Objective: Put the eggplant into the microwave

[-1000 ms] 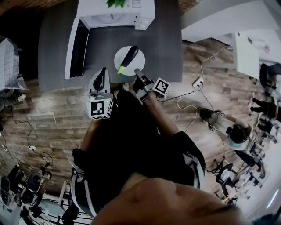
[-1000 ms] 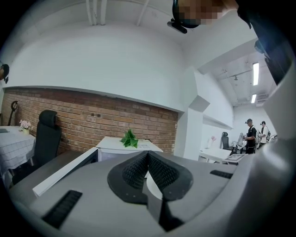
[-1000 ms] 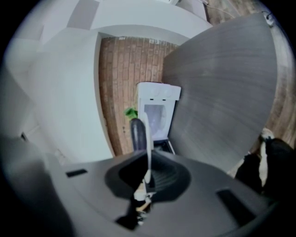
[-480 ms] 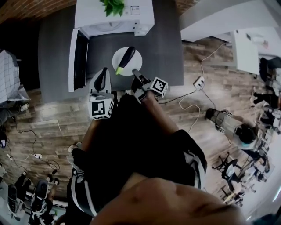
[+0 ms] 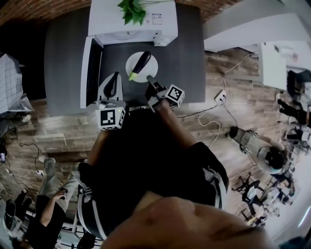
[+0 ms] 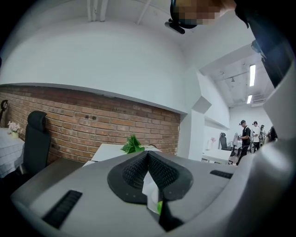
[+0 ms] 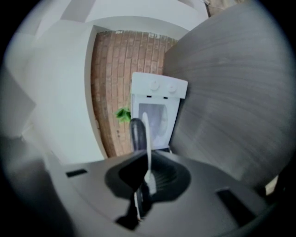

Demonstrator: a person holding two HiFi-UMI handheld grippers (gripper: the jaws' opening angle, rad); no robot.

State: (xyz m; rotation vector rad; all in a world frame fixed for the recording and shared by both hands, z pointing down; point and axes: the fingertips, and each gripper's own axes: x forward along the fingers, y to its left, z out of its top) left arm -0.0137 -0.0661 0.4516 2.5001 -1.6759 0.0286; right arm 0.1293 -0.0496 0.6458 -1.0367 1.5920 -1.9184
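A dark eggplant (image 5: pixel 141 62) with a green stem end lies on a white plate (image 5: pixel 151 62) in front of the white microwave (image 5: pixel 131 22). The microwave's door (image 5: pixel 92 68) stands swung open to the left. My right gripper (image 5: pixel 150 78) is shut on the plate's near rim. In the right gripper view the plate (image 7: pixel 147 139) shows edge-on between the jaws of the right gripper (image 7: pixel 147 178), with the eggplant (image 7: pixel 137 134) beyond and the microwave (image 7: pixel 159 106) behind it. My left gripper (image 5: pixel 114 76) hangs left of the plate beside the door, its pads (image 6: pixel 138 169) closed together on nothing.
The microwave sits at the back of a dark grey table (image 5: pixel 184 48), with a green plant (image 5: pixel 132 8) on top of it. A brick wall runs behind. Cables and a power strip (image 5: pixel 219 94) lie on the wood floor to the right. People stand farther off.
Both grippers and the plate with the eggplant have come closer to the microwave; its front now lies much nearer the plate. The right gripper's hold on the rim is unchanged.
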